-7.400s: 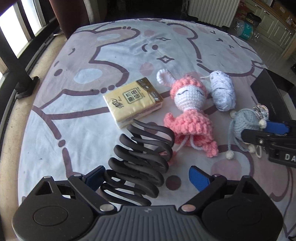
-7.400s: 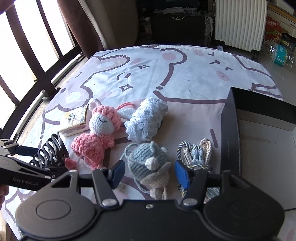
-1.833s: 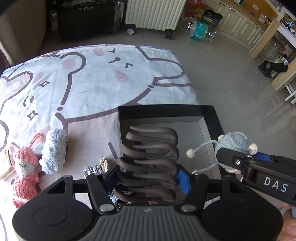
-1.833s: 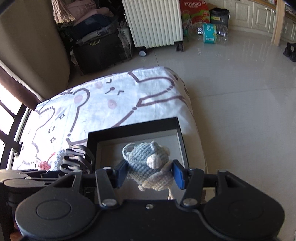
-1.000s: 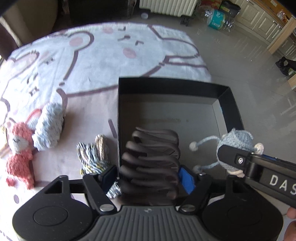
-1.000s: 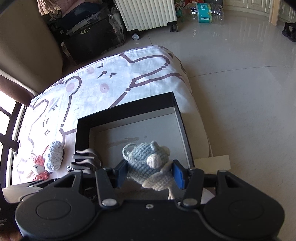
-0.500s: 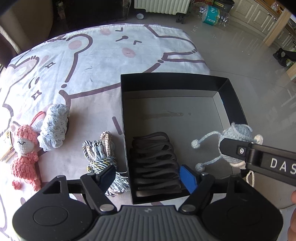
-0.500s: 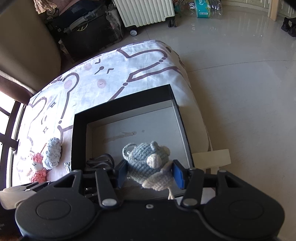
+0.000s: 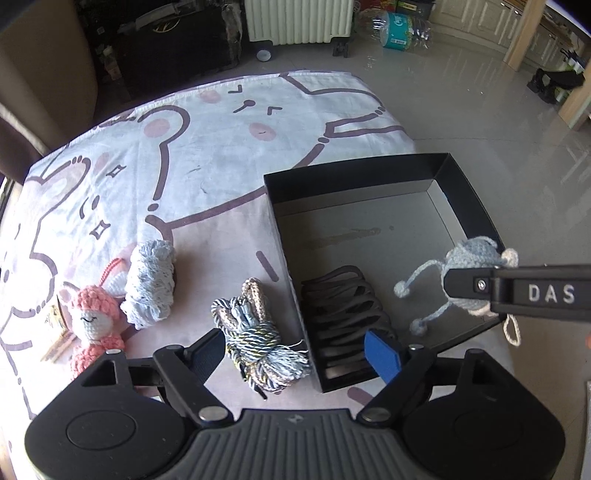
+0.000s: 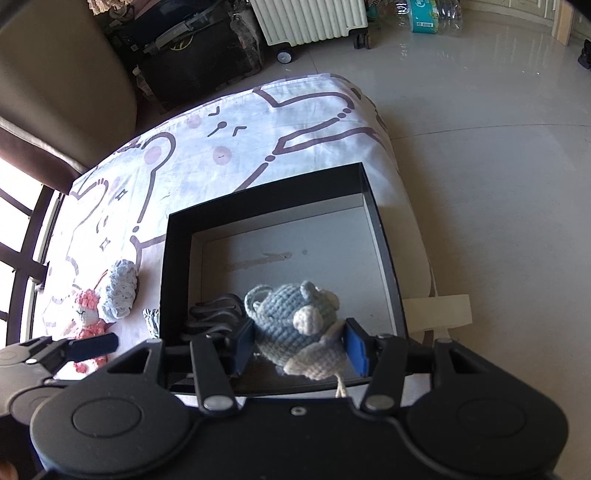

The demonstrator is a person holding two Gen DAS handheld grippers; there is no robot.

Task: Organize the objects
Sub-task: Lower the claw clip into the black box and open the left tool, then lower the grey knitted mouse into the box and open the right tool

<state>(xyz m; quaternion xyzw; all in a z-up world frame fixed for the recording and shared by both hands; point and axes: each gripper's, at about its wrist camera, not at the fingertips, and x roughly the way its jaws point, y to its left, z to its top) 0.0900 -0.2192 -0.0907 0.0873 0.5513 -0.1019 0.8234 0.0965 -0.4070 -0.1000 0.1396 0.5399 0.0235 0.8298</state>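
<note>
A black open box (image 9: 469, 192) (image 10: 177, 258) sits on the printed cloth. The black wavy rack (image 9: 343, 314) (image 10: 212, 314) lies inside it by the near left wall. My left gripper (image 9: 299, 352) hovers above the box's near left corner, jaws opening, nothing between them. My right gripper (image 10: 301, 345) is shut on the blue crochet animal (image 10: 291, 321) (image 9: 472, 266), held over the box's near right part. On the cloth lie a braided cord bundle (image 9: 255, 332), a pale blue yarn roll (image 9: 151, 284) (image 10: 120, 290) and a pink crochet doll (image 9: 94, 328) (image 10: 86, 314).
A tissue pack (image 9: 55, 332) peeks out at the left behind the doll. The cloth's right edge (image 10: 406, 206) drops to a tiled floor. A white radiator (image 9: 299, 18), dark bags and a bottle pack (image 9: 399, 26) stand beyond the far edge.
The left gripper let go of the black rack, which now lies in the box, then rose and shifted left with its jaws wider. The right gripper holds the crochet animal still.
</note>
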